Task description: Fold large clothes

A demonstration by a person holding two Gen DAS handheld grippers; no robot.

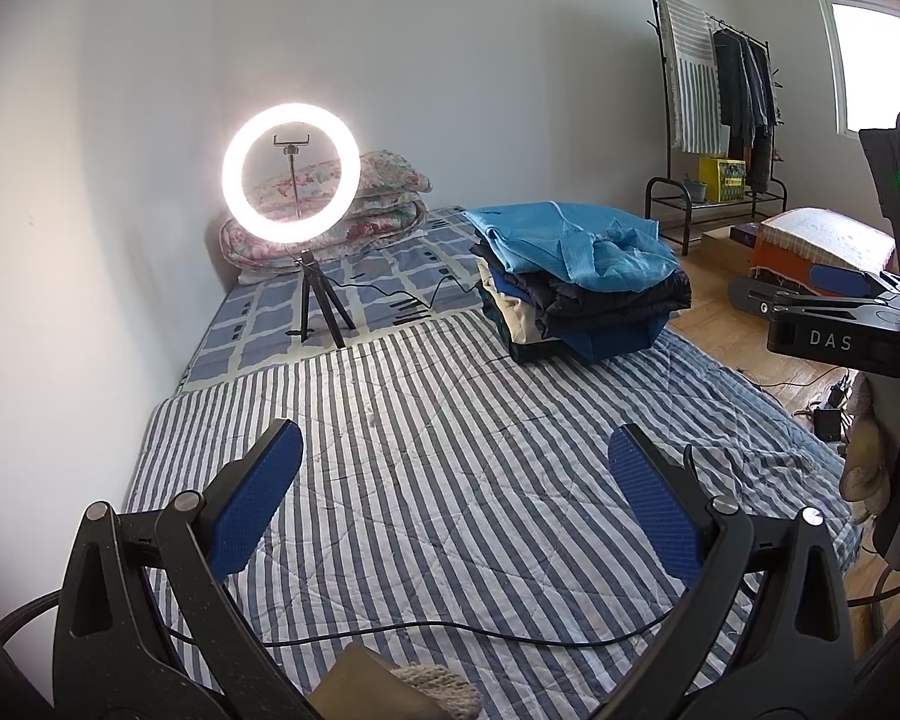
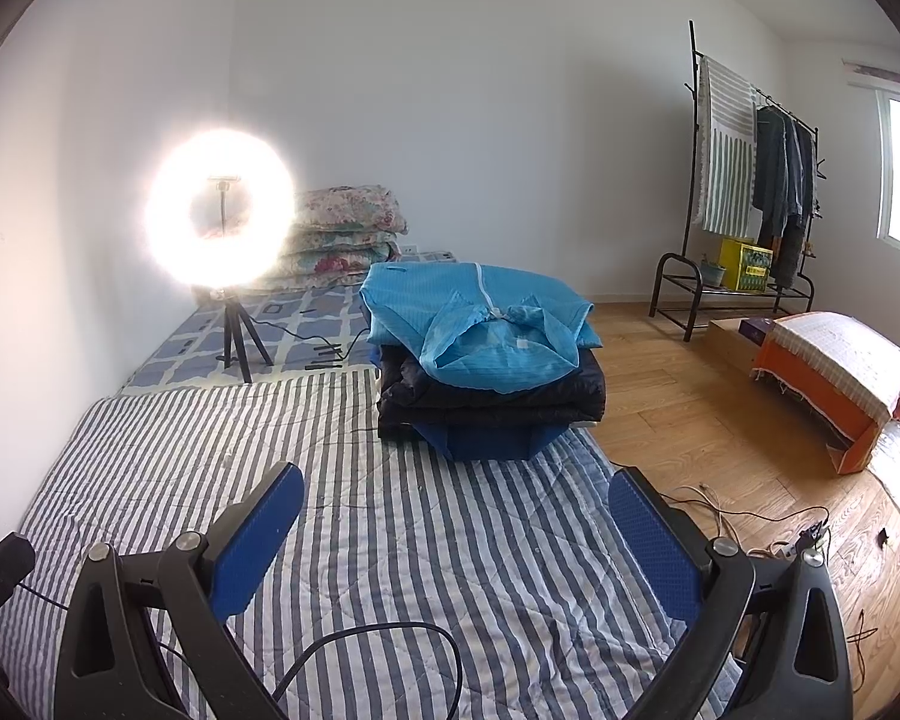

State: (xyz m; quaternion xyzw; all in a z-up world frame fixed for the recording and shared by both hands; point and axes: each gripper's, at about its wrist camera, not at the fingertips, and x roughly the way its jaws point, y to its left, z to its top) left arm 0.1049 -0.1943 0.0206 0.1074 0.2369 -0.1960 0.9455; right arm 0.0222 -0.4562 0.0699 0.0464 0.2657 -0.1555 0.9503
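**Both grippers empty over the bed, clothes stacked at far edge**

Cable (image 2: 378, 636) loops on the striped quilt (image 1: 450, 450) nearest the lens. Left gripper (image 1: 456, 456) spread wide, nothing between the blue pads. Right gripper (image 2: 456, 498) same: released, holding nothing, hovering above the quilt.

Clothes pile (image 2: 486, 372) sits on the bed toward the floor-side edge, well apart from both grippers. Light blue garment (image 2: 480, 318) lies on top, roughly folded, collar and zip visible, some loose flaps. Under it a dark puffy jacket (image 2: 492, 402), then a deeper blue piece; the left view shows a cream layer lower down too.

Can't tell from this whether the pile is finished output or a queue waiting to be folded; fits both.

Handling, my guess: top garment looks thin, light, floppy, possibly slick. It'll sag and slide, so pinch at seams, shoulders or hem corners, one gripper per side. Puffy jacket is bulky and springy and will likely slip and unfold itself.

Ring light (image 1: 291, 174) on its tripod stands farther back, beside the pile.
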